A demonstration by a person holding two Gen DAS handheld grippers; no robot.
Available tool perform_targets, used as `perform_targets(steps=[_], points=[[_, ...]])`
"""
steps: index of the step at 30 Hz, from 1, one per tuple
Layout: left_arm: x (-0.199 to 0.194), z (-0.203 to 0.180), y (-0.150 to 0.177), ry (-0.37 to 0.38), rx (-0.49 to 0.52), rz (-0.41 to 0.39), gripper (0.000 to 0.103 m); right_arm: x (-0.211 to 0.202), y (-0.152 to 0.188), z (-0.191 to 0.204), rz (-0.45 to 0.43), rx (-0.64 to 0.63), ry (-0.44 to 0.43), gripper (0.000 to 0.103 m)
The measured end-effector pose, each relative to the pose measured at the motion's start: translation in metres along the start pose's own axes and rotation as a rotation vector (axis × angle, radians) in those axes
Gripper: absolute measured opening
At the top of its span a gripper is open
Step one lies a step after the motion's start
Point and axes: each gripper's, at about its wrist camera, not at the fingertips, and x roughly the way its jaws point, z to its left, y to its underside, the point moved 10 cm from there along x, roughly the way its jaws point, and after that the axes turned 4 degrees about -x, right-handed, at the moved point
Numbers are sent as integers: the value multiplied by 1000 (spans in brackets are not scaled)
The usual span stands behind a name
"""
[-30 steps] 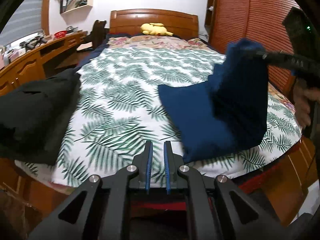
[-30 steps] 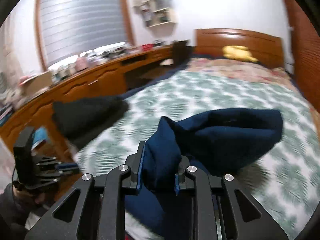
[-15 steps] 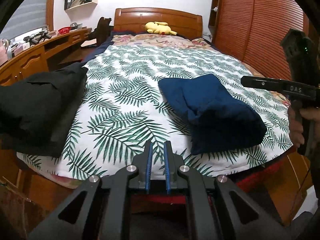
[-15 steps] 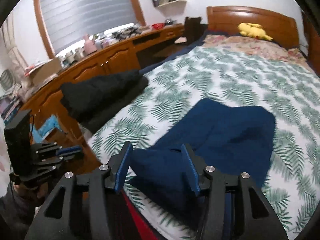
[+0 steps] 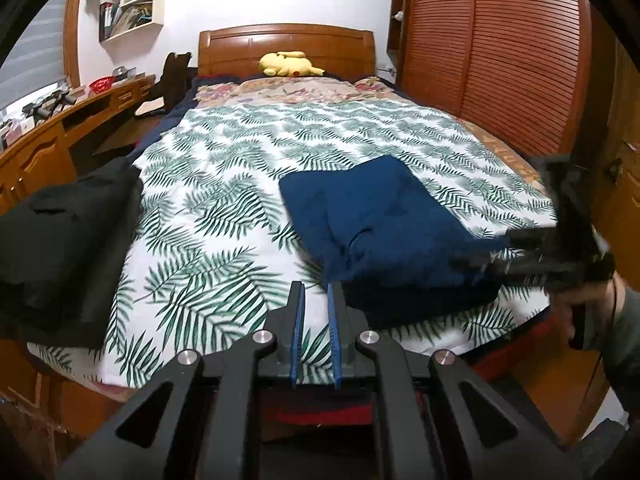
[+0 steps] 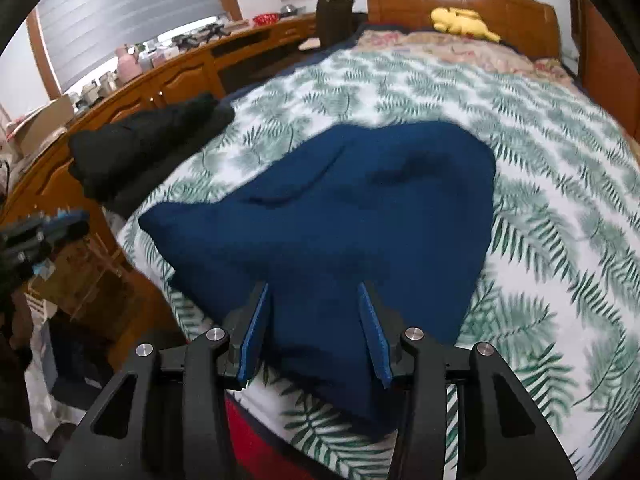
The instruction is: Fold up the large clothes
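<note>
Quick count from my feeds: two garments on the bed (image 5: 224, 200), one folded navy blue garment (image 5: 384, 232) and one black garment (image 5: 60, 248), plus one yellow plush (image 5: 289, 65) up by the headboard (image 5: 286, 46). Two grippers, one per hand.

My left gripper (image 5: 316, 308) sits low at the foot of the bed, pointing straight up the mattress, its blue pads close together with just a thin gap and nothing between them, so basically closed on air. The navy piece is just ahead and to its right; the black one is off to its left at the bed edge.

My right gripper (image 6: 314, 322) has its fingers spread wide, gripping nothing, with the navy garment lying flat right in front of it and filling the space past the fingertips. It's blurry in the left view, held level over the garment's near corner.
</note>
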Motion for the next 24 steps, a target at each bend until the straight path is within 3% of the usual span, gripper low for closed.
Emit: perform_targets(steps=[6,15,24], points=[[14,-19,-11,32,19,3,9,8,16,7,13,-63,20,45],[47,-41,-5,55,28,65,9,7,20,4,-17,-48,17,45],[45,-27,10,24,9,82,9,-9,5,-6,-53,-50,-1,45]])
